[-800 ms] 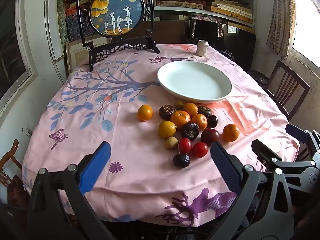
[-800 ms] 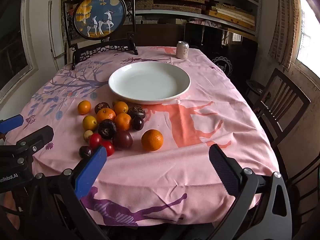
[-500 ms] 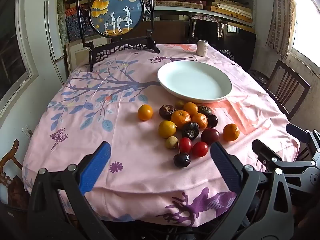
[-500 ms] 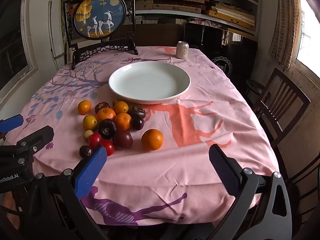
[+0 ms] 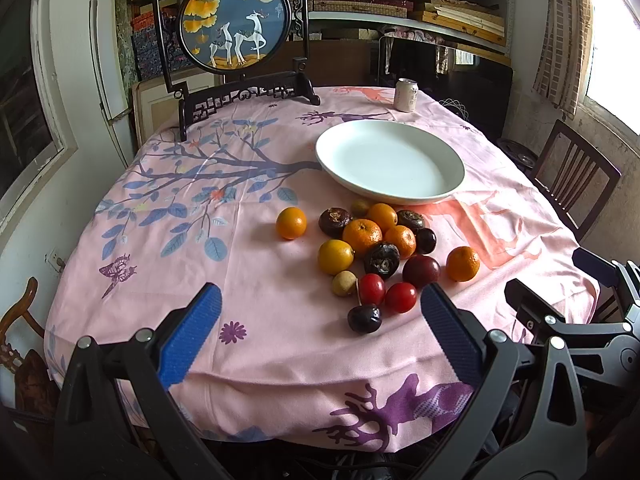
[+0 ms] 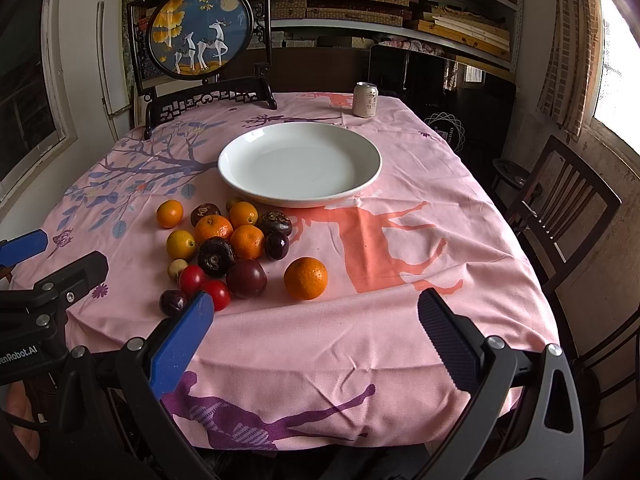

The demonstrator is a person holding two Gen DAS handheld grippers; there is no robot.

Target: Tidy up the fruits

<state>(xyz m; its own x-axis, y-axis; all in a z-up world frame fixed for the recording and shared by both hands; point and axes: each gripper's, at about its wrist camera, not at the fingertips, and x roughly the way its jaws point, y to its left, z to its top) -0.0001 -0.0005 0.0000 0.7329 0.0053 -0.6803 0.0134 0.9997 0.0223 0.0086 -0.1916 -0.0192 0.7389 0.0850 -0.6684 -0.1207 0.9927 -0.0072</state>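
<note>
A cluster of fruit (image 5: 380, 256) (image 6: 224, 248) lies on the pink tablecloth: several oranges, dark plums, dark wrinkled fruits, red cherry tomatoes and a small tan one. One orange (image 6: 305, 278) sits apart to the right. A big white plate (image 5: 390, 160) (image 6: 300, 162) stands empty behind the fruit. My left gripper (image 5: 320, 312) hangs open over the near table edge, left of the fruit. My right gripper (image 6: 316, 316) is open too, just in front of the lone orange. Neither holds anything.
A drink can (image 6: 365, 99) stands behind the plate. A framed round deer picture (image 5: 234, 28) on a dark stand occupies the far left of the table. A wooden chair (image 6: 560, 200) is at the right side. Shelves line the back wall.
</note>
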